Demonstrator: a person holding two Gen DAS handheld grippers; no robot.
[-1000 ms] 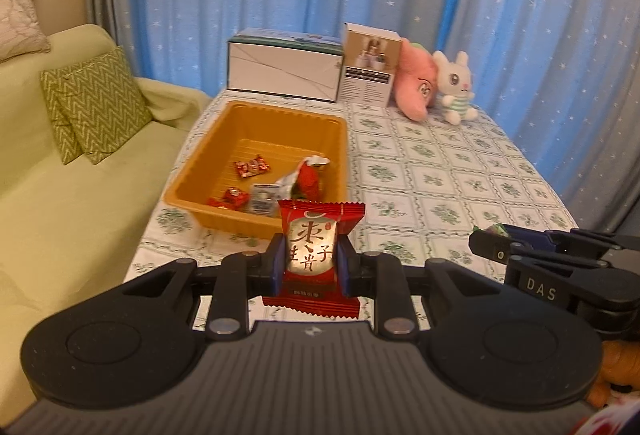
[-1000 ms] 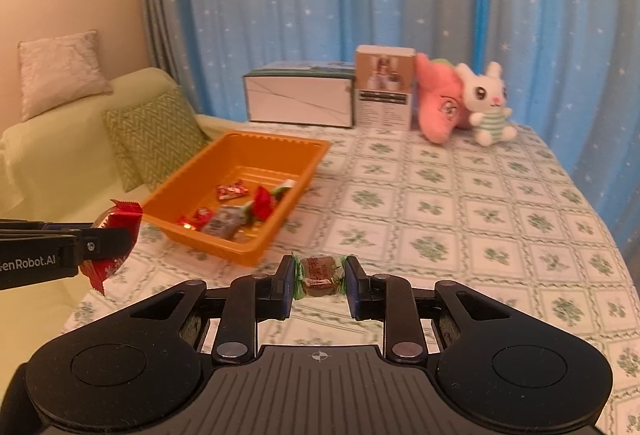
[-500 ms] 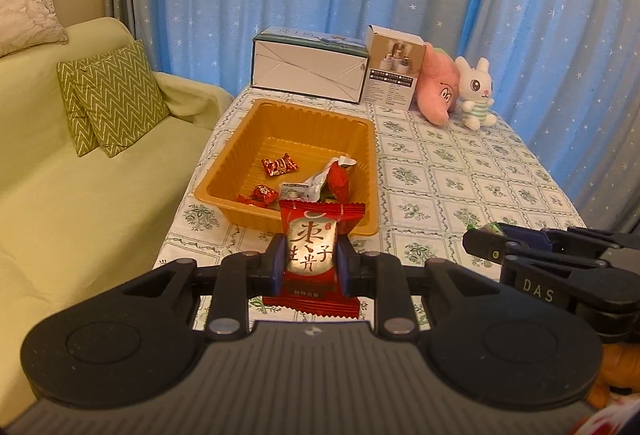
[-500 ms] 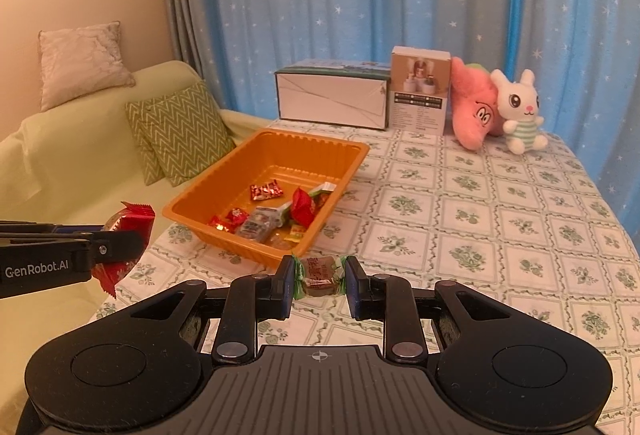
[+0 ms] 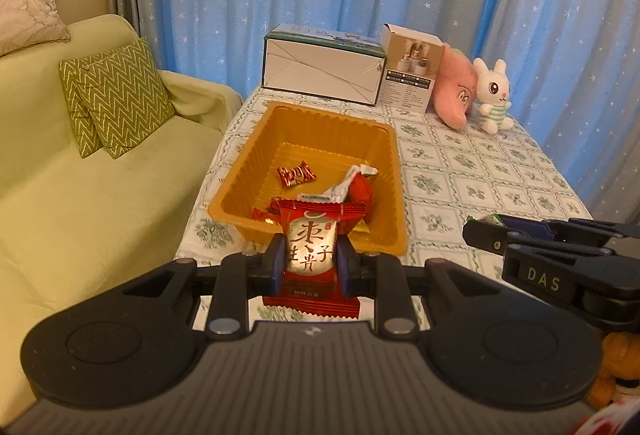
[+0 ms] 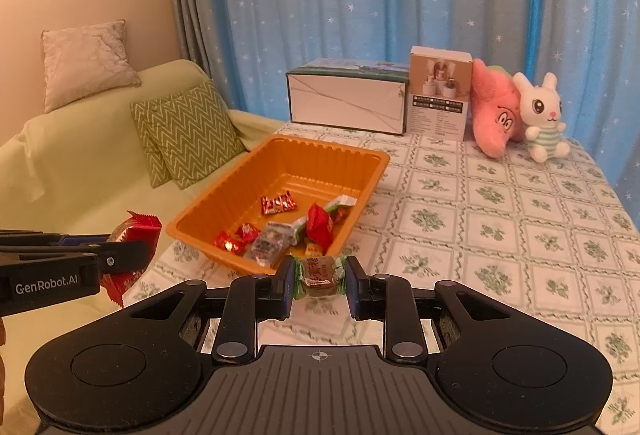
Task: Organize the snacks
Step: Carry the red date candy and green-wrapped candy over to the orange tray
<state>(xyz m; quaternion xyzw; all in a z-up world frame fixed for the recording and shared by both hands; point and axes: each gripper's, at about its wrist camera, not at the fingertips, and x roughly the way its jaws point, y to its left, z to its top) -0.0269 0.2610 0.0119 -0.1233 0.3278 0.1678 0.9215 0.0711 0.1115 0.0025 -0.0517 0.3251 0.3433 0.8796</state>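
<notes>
My left gripper (image 5: 311, 262) is shut on a red snack packet (image 5: 310, 259) with white Chinese lettering, held upright just in front of the orange tray (image 5: 320, 123). My right gripper (image 6: 318, 282) is shut on a small brown candy in a green wrapper (image 6: 318, 275), near the tray's (image 6: 320, 151) front corner. Several wrapped sweets (image 6: 278, 203) lie in the tray's near half. In the right wrist view the left gripper (image 6: 132, 255) comes in from the left with its red packet (image 6: 134, 231). The right gripper (image 5: 480, 227) shows at the right of the left wrist view.
A white carton (image 5: 322, 69), a small printed box (image 5: 410, 69), a pink plush (image 5: 454, 91) and a white rabbit plush (image 5: 492, 95) stand along the table's far edge. A green sofa (image 5: 80, 195) with zigzag cushions (image 5: 120, 99) adjoins the table on the left. Blue starred curtains hang behind.
Both grippers have shifted sideways with their snacks, so the tray and far boxes now sit further right in both views. Both grips are unchanged.
</notes>
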